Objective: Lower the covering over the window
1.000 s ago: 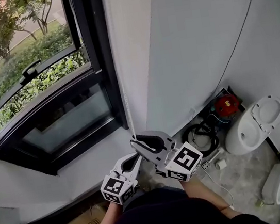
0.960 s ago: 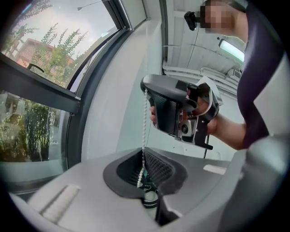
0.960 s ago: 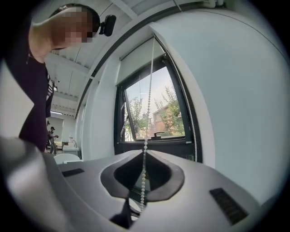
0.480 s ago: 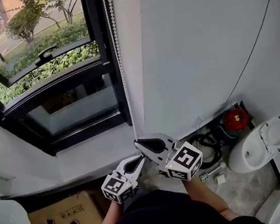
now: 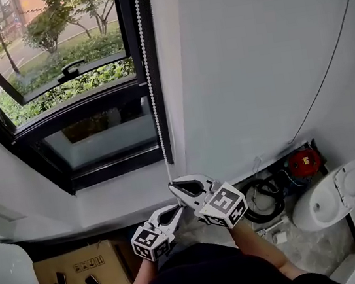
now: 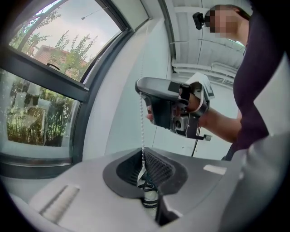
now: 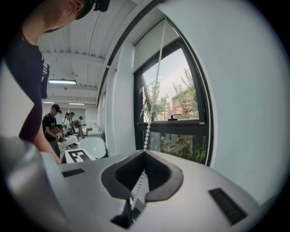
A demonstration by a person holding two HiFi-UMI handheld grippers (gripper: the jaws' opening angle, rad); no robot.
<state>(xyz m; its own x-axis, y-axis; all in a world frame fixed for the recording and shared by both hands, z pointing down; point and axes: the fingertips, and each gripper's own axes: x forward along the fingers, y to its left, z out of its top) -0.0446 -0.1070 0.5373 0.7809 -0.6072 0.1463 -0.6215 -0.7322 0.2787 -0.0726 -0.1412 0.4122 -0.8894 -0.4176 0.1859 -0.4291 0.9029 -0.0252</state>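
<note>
Head view: against a second ago the picture has swung, so the bead chain [image 5: 149, 76] now runs from its top edge, beside the window [image 5: 98, 140], down to the right gripper [image 5: 173, 185], which is closed on it. The left gripper [image 5: 175, 209] sits just below, and a cardboard box [image 5: 79, 278] has come in at lower left.

Left gripper view: only here the chain is seen dropping from the right gripper into the left gripper's jaws, clamped on it.

Right gripper view: it alone shows the blind [image 7: 152, 45], covering only the window's top.

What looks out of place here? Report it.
A white toilet sits loose on the rough floor at right, among coiled black cable and a red device: seemingly stored, not installed. Nothing looks spilled or broken.
</note>
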